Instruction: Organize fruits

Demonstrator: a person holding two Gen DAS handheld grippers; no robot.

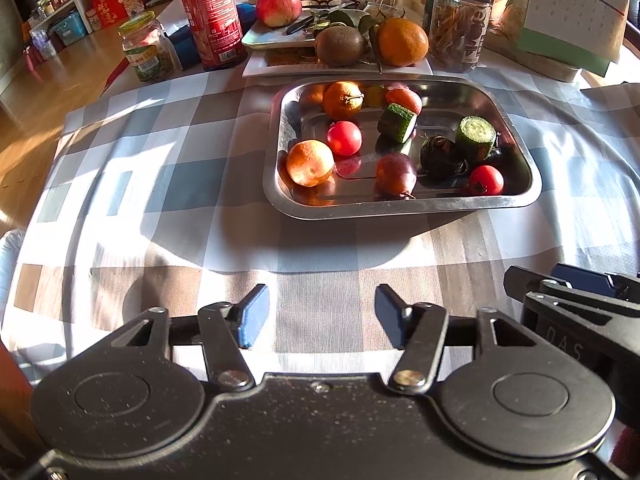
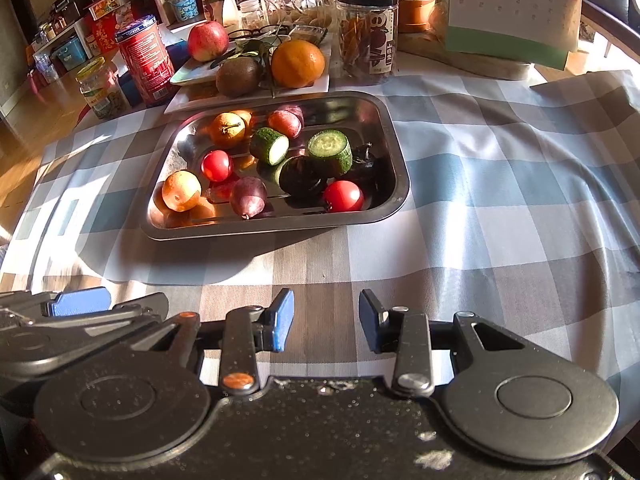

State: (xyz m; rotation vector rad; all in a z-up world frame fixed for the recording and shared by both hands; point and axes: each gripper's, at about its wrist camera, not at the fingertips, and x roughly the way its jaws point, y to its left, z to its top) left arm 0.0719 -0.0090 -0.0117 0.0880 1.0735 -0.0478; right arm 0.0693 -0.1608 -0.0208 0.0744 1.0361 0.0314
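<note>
The steel tray [image 1: 516, 152] of fruit lies far ahead of both spread, empty tongs; left tongs [image 1: 322, 316] face it squarer than right tongs [image 2: 326, 320].

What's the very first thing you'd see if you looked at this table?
The shiny metal tray in the middle of the checked tablecloth, full of small oranges, red tomatoes and cucumber chunks. Behind it, a big orange, a kiwi and a red apple sit on white plates.
</note>
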